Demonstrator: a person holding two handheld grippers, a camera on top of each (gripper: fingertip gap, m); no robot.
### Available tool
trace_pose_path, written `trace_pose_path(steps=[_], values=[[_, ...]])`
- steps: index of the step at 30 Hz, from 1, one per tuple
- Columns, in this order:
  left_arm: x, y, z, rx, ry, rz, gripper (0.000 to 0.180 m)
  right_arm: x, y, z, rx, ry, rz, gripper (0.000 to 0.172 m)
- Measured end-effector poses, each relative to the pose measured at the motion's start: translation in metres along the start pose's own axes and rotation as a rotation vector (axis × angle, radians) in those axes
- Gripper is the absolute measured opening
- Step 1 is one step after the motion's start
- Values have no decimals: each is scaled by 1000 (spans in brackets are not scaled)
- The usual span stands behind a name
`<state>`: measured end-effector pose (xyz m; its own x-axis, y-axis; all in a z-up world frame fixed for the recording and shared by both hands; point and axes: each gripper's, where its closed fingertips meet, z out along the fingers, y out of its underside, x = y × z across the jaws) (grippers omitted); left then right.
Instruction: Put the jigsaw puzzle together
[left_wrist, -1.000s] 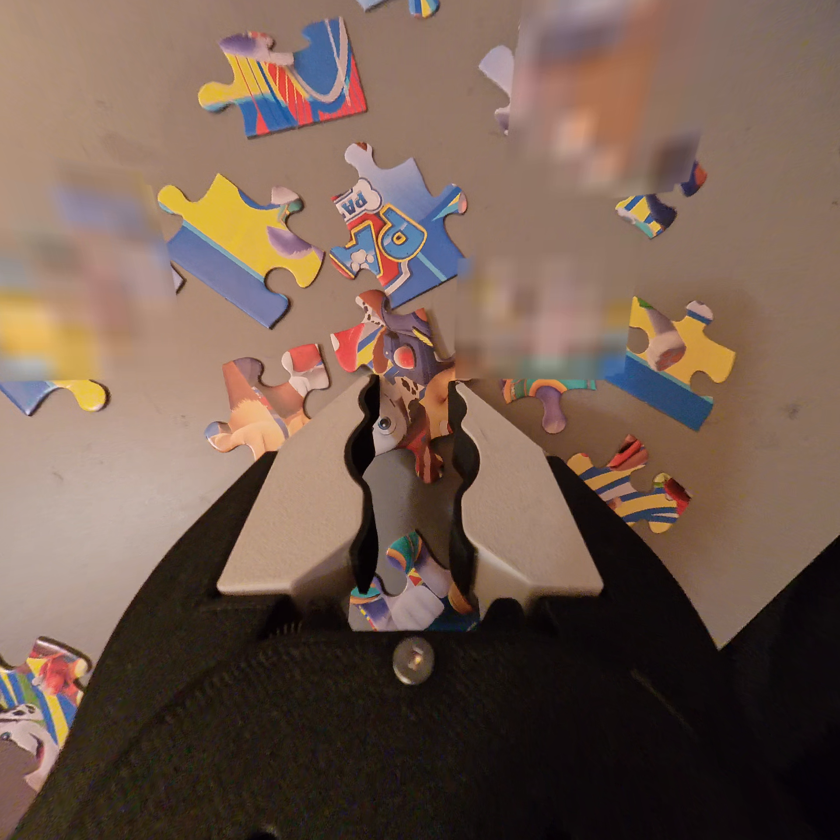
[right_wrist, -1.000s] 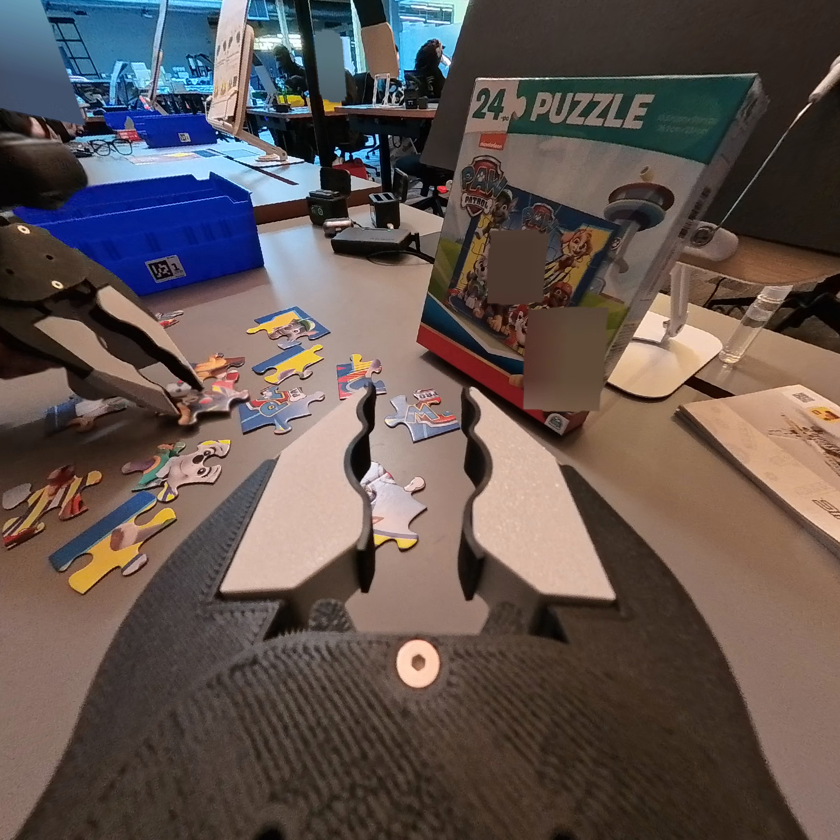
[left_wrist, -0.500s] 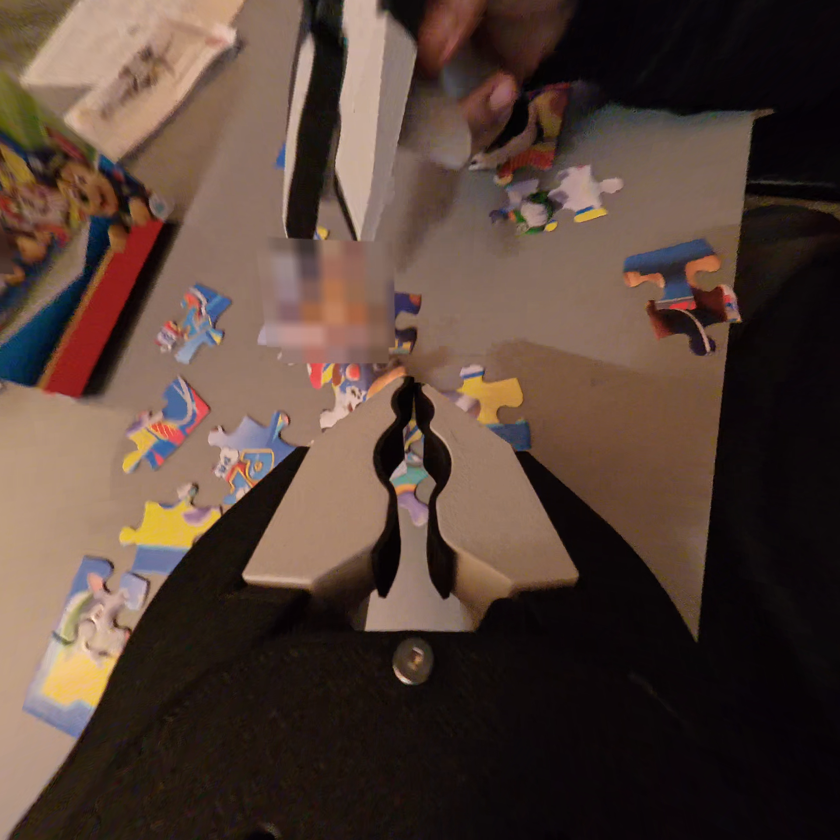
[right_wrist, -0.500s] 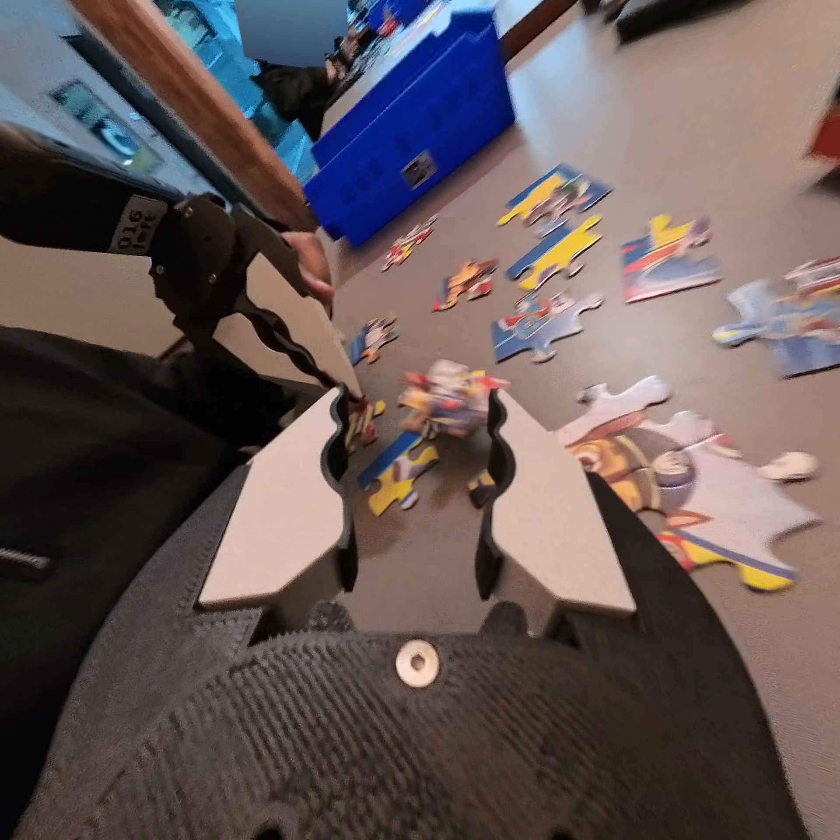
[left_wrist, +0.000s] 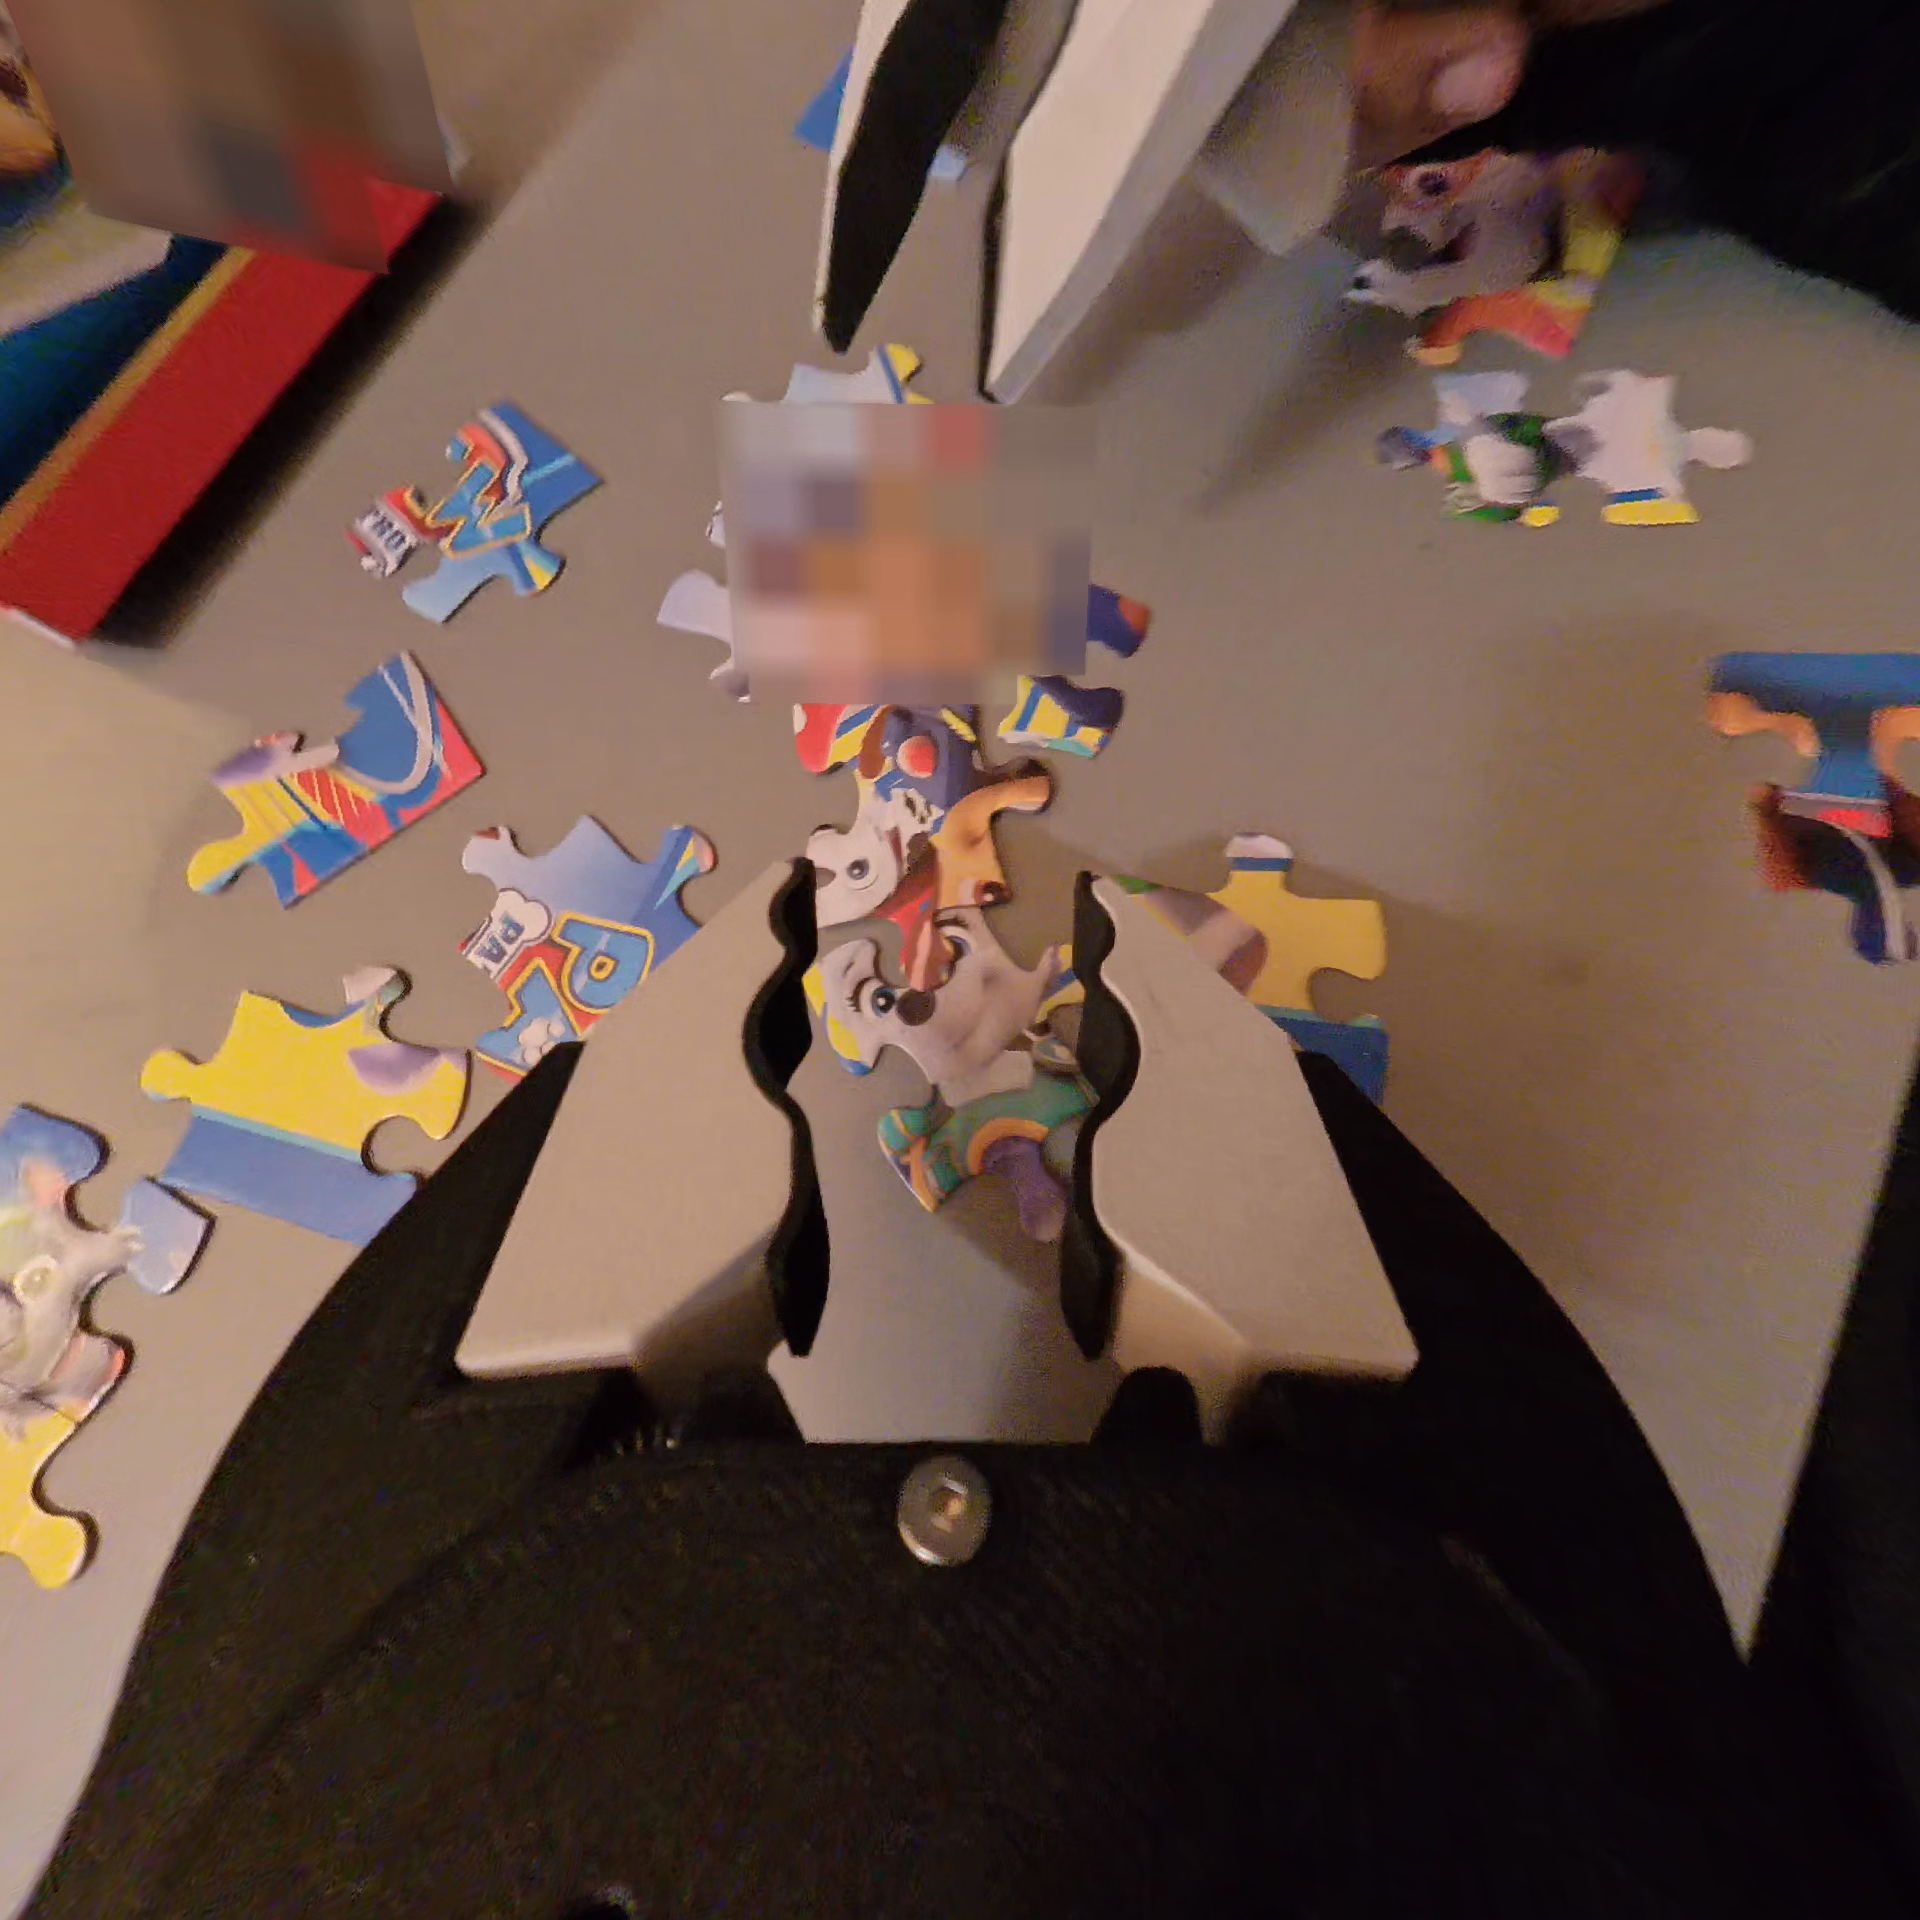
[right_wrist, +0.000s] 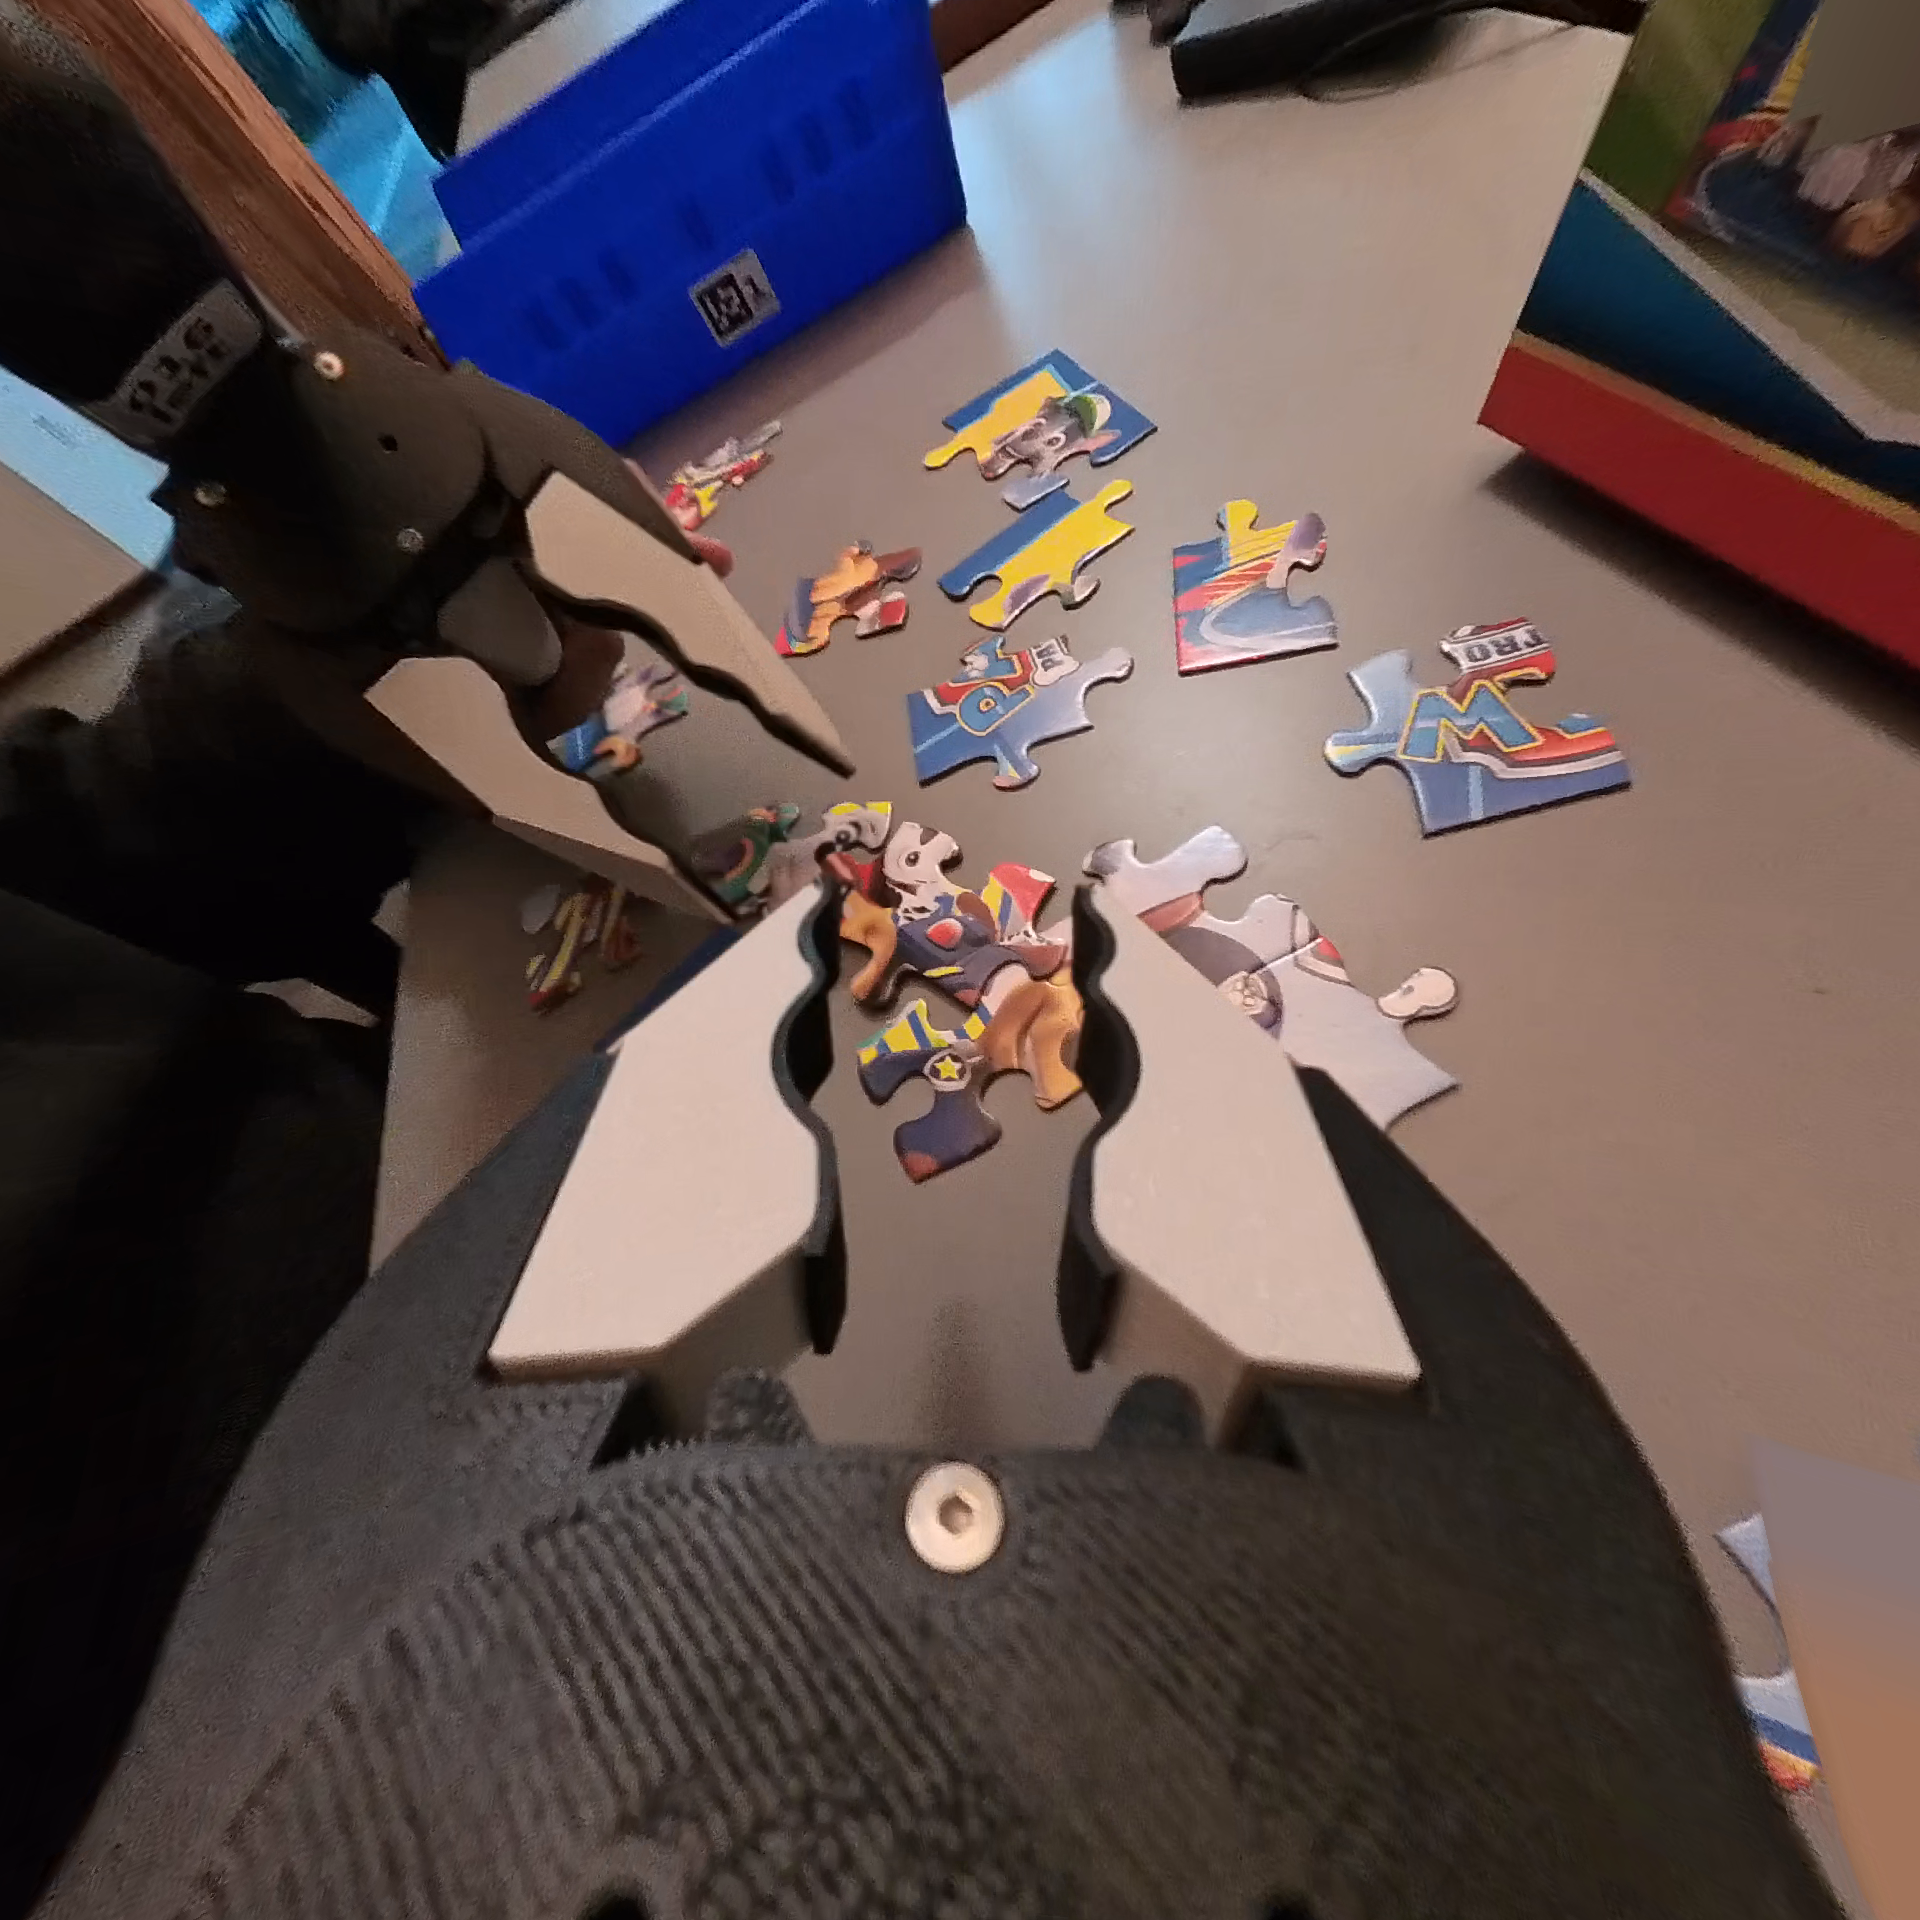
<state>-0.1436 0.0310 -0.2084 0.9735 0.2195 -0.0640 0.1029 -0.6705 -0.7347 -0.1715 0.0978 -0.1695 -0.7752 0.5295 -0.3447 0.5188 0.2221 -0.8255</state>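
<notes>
Left jaws reopened over joined puzzle pieces (left_wrist: 914, 914).

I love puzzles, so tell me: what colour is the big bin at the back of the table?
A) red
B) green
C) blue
C: the bin standing behind the scattered puzzle pieces in the right wrist view is plainly blue.

Two close, downward wrist views, facing, sharing central puzzle pieces (left_wrist: 925, 831)
</notes>
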Motion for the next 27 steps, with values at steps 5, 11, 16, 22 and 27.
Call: trace_pose_path(steps=[5, 11, 16, 22, 27], values=[[-7, 8, 21, -53, -40, -79, 58, 1, -2, 0, 6, 33, -46, 40], [-4, 12, 30, -88, -17, -146, 52, 5, -7, -7, 45, 38, -27, 39], [-6, 12, 26, -75, -20, -134, 43, 12, -11, -16, 66, 87, -52, 39], [1, -7, 2, 5, 38, -73, 42, 13, -20, -30, 116, 90, -50, 39], [18, -38, -20, 138, 101, 44, 21, 2, -1, -18, 20, -14, 38, 46]])
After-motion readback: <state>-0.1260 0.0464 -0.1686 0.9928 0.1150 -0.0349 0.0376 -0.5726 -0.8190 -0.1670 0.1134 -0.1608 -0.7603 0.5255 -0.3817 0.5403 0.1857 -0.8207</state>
